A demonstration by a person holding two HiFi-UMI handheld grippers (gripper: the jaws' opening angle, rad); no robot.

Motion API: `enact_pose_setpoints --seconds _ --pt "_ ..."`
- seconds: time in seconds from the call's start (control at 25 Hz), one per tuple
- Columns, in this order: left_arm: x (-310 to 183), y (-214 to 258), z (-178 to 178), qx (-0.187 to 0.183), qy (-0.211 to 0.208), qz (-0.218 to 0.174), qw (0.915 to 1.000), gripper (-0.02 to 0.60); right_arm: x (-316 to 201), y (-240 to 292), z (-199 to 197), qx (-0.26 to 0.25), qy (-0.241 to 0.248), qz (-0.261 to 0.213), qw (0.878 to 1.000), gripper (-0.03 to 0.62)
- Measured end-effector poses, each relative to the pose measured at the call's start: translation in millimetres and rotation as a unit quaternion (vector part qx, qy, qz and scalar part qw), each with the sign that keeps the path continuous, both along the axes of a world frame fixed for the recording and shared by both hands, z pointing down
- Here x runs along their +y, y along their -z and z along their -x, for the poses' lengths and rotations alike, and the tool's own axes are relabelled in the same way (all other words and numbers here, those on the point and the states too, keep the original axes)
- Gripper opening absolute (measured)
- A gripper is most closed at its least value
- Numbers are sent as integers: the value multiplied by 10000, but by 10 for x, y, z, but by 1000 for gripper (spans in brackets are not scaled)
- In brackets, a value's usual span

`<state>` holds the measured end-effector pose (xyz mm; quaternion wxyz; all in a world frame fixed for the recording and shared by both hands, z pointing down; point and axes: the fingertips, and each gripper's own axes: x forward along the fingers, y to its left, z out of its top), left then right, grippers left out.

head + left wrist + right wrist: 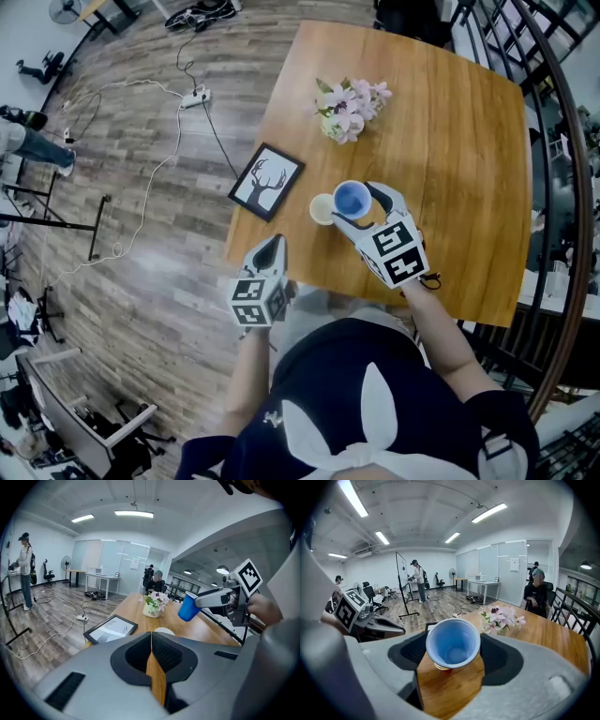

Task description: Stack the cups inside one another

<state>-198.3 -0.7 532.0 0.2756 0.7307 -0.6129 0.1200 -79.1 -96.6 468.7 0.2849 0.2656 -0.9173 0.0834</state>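
My right gripper [356, 206] is shut on a blue cup [352, 199] and holds it in the air, slightly tilted, over the wooden table [450, 141]. In the right gripper view the blue cup [453, 644] sits between the jaws with its mouth toward the camera. A pale cup [322, 208] stands on the table just left of it, and its rim [437, 667] peeks out under the blue cup. My left gripper [271, 246] is shut and empty at the table's near left edge. In the left gripper view the blue cup [188, 607] hangs above and to the right of the pale cup [164, 631].
A flower pot [350, 111] stands further back on the table. A black picture frame [267, 181] lies at the table's left edge. A railing [562, 187] runs along the right. Cables and a power strip [195, 97] lie on the floor at the left.
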Motion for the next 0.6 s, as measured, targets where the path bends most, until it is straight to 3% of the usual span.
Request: enact_pose_setpoints --seconds 0.6 --pt "10 -64 198 81 161 9 9998 20 83 -115 428 23 367 52 9993 354"
